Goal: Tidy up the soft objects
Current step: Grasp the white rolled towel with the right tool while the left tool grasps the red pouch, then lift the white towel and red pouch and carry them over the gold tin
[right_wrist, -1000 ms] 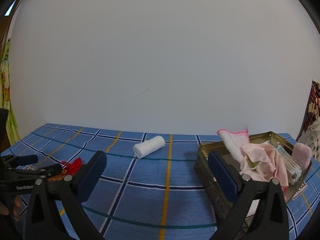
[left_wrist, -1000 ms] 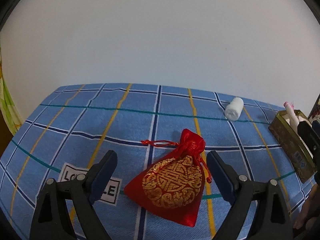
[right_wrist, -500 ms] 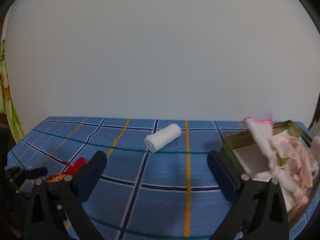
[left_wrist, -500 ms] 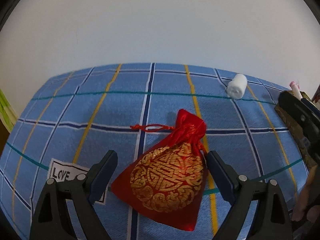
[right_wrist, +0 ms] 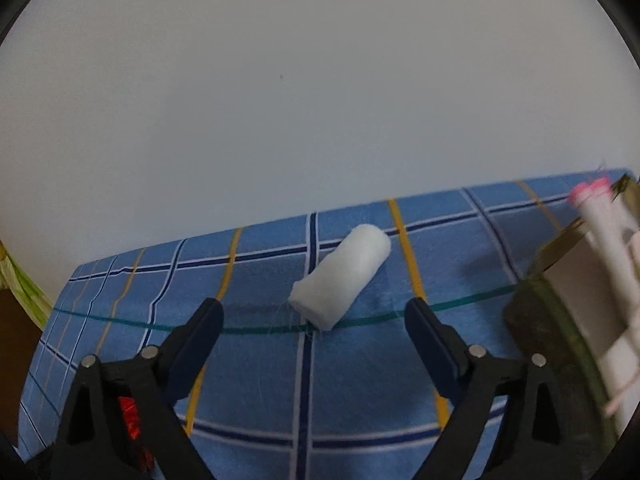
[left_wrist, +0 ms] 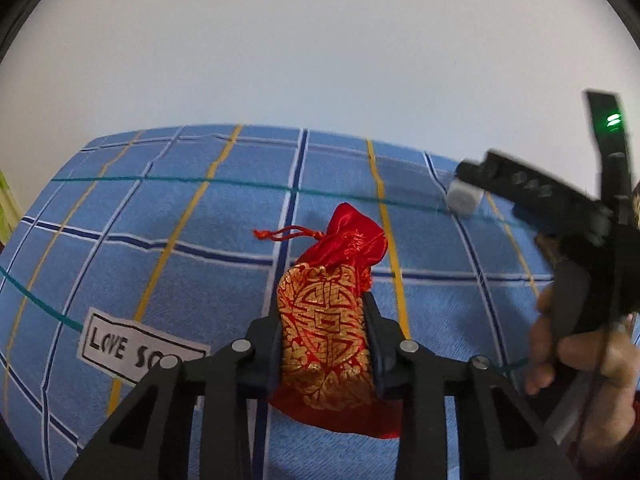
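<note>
Where gold-patterned, red pouch (left_wrist: 324, 320) pinched narrow

Landmark: white gauze roll (right_wrist: 342, 278), lying on the blue plaid cloth (right_wrist: 248, 364).

- Near side of roll: right gripper (right_wrist: 314, 332), jaws spread wide apart; bare cloth between them up to the roll.
- Left of roll: open cloth to the table edge.
- Beyond roll: narrow strip of cloth, then the wall (right_wrist: 304, 92).
- Right of roll: metal tin (right_wrist: 560, 316) holding rolled cloths, apart from the roll.
- Near-left of roll: red pouch (left_wrist: 330, 312), clamped between the left gripper (left_wrist: 324, 332) jaws.
</note>
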`<state>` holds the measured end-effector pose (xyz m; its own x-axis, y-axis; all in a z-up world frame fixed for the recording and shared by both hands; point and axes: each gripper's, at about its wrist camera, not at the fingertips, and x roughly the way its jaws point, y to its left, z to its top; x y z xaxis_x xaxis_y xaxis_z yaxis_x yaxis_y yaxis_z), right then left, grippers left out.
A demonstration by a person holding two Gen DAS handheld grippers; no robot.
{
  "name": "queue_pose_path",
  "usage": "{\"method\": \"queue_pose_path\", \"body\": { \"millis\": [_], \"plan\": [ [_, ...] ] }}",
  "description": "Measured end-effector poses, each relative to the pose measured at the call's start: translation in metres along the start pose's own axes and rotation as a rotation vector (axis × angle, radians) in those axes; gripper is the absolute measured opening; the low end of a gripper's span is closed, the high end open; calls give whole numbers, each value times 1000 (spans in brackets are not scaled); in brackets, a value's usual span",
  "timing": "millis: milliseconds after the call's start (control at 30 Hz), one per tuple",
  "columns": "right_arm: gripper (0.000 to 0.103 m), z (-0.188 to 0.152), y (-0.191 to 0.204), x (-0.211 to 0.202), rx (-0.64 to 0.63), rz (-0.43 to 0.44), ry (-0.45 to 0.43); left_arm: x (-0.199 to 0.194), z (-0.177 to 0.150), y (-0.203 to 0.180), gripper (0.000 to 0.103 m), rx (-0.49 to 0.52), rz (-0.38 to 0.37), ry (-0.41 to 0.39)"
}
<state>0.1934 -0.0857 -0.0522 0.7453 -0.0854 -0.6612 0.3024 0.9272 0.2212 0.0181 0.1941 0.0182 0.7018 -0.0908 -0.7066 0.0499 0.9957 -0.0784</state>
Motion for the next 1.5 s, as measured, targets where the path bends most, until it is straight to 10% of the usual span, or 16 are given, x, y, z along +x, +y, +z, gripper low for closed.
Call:
{"method": "queue_pose_path", "body": {
  "millis": [200, 400, 600, 1500],
  "plan": [
    [83, 10, 4, 25, 29, -55, 40, -21, 7, 16, 36, -120, -7, -84],
    [46, 14, 9, 49, 12, -84, 114, -22, 7, 15, 36, -134, 4, -86],
    [36, 11, 4, 49, -15, -46, 129, -22, 5, 10, 36, -121, 17, -100],
    [34, -51, -22, -110, -233, 68, -217, -51, -10, 10, 36, -180, -31, -328]
  ]
}}
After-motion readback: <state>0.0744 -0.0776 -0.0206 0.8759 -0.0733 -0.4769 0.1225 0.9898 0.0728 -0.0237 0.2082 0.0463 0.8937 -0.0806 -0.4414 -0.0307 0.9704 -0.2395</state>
